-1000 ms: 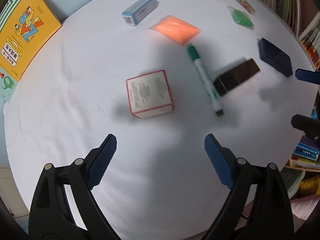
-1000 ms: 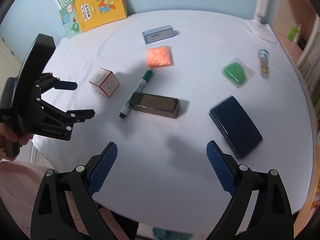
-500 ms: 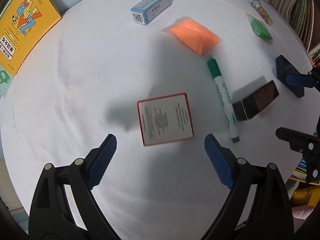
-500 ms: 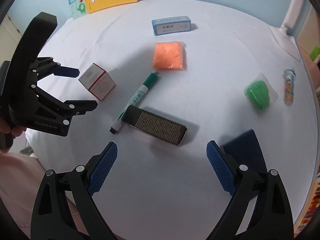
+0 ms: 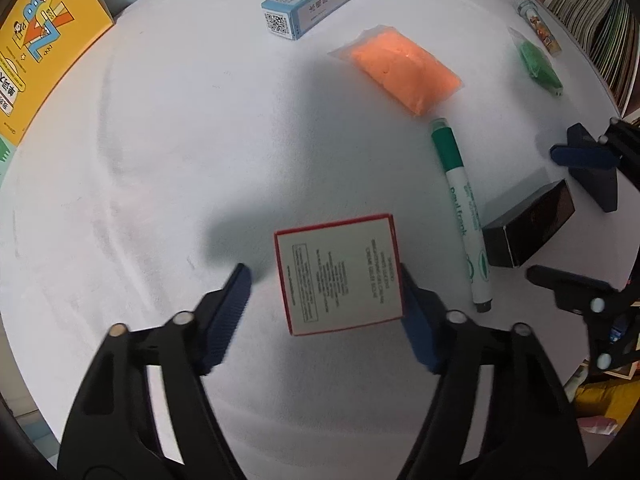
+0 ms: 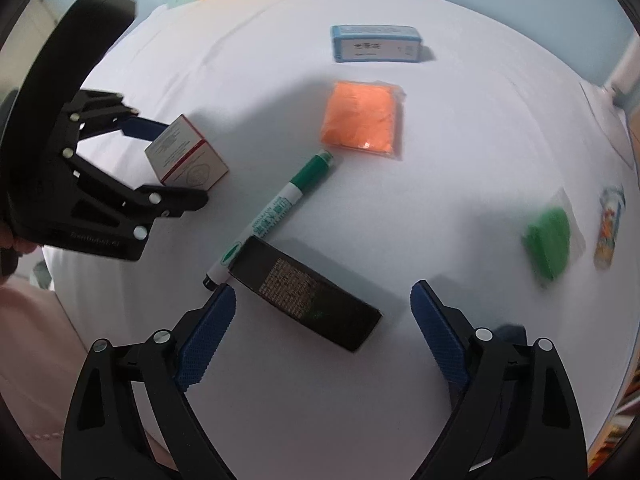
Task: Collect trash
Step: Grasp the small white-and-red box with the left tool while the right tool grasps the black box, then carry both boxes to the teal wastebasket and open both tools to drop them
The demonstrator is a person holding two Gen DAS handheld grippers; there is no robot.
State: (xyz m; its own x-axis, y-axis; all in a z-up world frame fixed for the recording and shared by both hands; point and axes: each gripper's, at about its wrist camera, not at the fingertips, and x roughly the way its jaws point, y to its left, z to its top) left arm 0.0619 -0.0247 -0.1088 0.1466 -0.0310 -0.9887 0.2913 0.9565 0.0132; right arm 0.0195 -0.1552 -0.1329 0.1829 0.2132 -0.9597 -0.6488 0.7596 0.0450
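A small white box with red edges [image 5: 340,274] sits on the white table [image 5: 160,140]. My left gripper [image 5: 324,300] is open around it; the right finger touches its side, the left finger stands apart. The box also shows in the right wrist view [image 6: 186,156] between the left gripper's fingers [image 6: 164,164]. My right gripper [image 6: 323,332] is open over a long black box [image 6: 306,294], its fingers off both ends. A green marker [image 6: 276,210] lies against the black box.
An orange packet [image 6: 362,118], a blue-and-white box [image 6: 376,44], a green packet [image 6: 550,242] and a small printed tube [image 6: 608,226] lie further out. A dark blue case [image 5: 592,176] lies right. Books [image 5: 36,52] lean at the table's far edge.
Both grippers moved forward and down. The left gripper now has the red-edged box between its fingers, which have narrowed. The right gripper has come over the black box.
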